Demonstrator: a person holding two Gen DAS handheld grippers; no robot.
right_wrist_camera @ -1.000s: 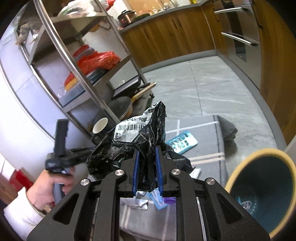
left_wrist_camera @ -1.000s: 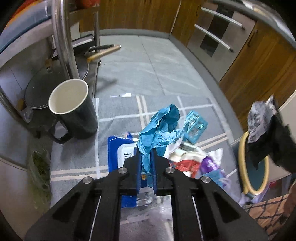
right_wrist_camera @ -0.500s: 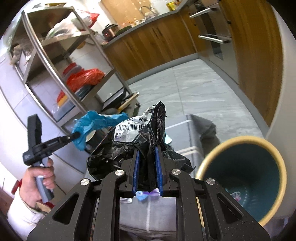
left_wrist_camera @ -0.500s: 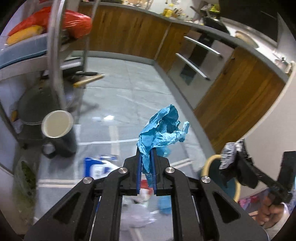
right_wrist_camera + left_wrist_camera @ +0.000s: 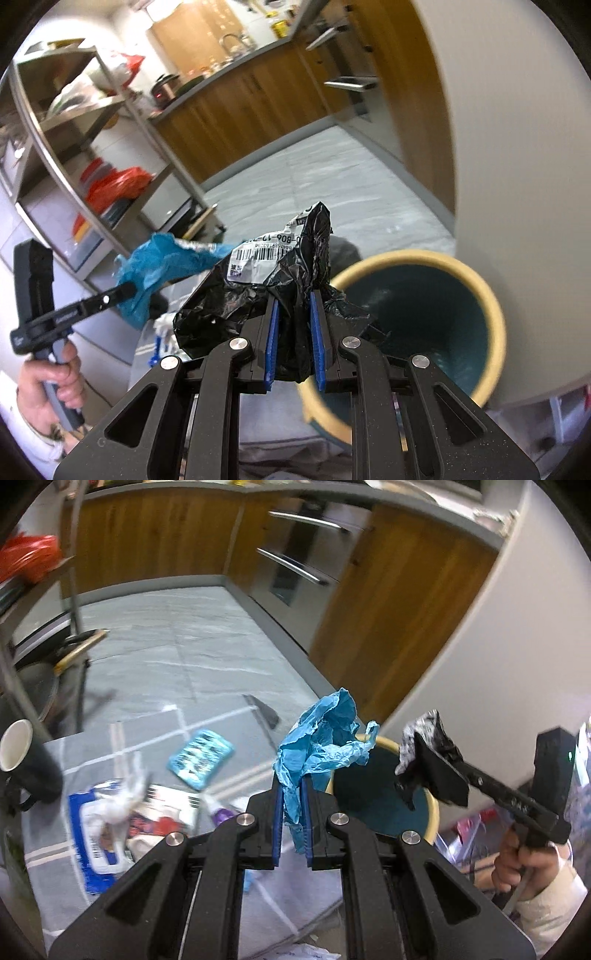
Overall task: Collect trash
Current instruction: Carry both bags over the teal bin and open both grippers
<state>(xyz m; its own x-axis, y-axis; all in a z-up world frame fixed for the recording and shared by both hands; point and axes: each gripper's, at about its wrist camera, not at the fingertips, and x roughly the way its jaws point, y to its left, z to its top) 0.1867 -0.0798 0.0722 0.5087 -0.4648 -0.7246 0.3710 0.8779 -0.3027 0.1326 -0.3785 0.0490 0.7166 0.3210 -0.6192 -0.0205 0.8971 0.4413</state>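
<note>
Blue crumpled wrapper pinched in left tongs, black bag clamped in right tongs, bin just beyond.

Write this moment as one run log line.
left gripper: shut on blue wrapper | right gripper: shut on black bag | bin: near both

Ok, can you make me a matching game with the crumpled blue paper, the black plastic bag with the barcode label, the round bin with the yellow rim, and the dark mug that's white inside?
Things:
1. crumpled blue paper
2. black plastic bag with barcode label
3. round teal bin with yellow rim
4. dark mug, white inside

Where or how:
A. open-topped, just beyond both grippers
B. pinched in the right gripper
C. standing at the mat's far left edge
D. pinched in the left gripper

Pairs: 1-D, 2-B, 3-A, 4-C
</note>
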